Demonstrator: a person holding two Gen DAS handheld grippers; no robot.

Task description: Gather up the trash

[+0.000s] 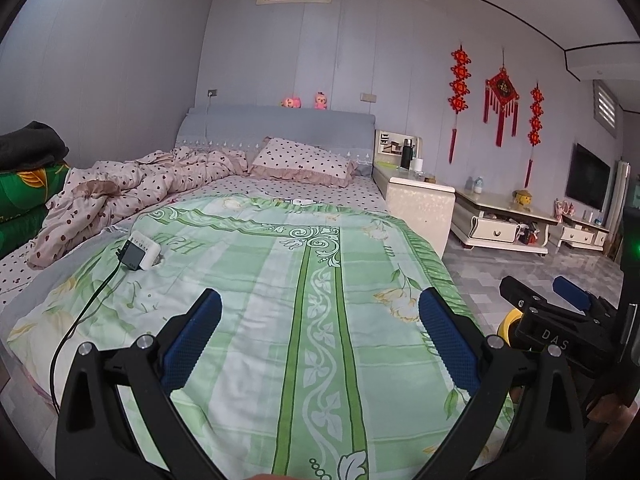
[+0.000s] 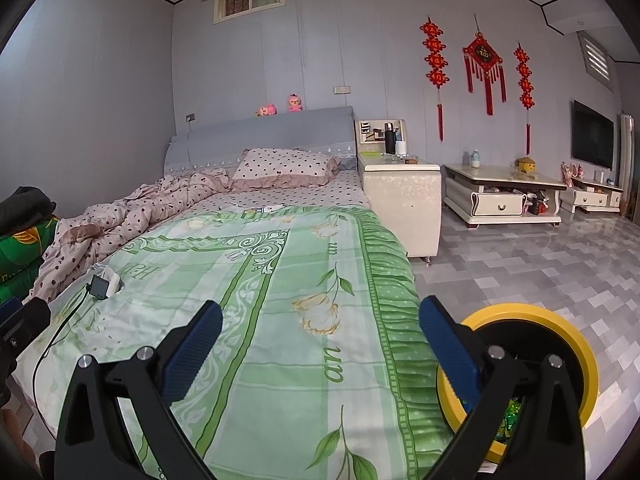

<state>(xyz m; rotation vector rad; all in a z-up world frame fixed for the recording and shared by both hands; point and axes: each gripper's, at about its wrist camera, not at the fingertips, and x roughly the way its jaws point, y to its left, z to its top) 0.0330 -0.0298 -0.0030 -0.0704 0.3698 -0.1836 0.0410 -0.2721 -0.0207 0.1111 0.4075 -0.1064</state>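
My left gripper is open and empty above the green floral blanket on the bed. My right gripper is open and empty, over the bed's right edge; it also shows at the right of the left wrist view. A yellow-rimmed trash bin stands on the floor beside the bed, under the right finger, with green wrappers inside. Small pieces of litter lie at the far end of the green blanket, too small to tell apart.
A white power strip with a black charger and a cable lies on the blanket's left side. A crumpled dotted quilt and a pillow lie further back. A nightstand, a coffee table and a tiled floor are to the right.
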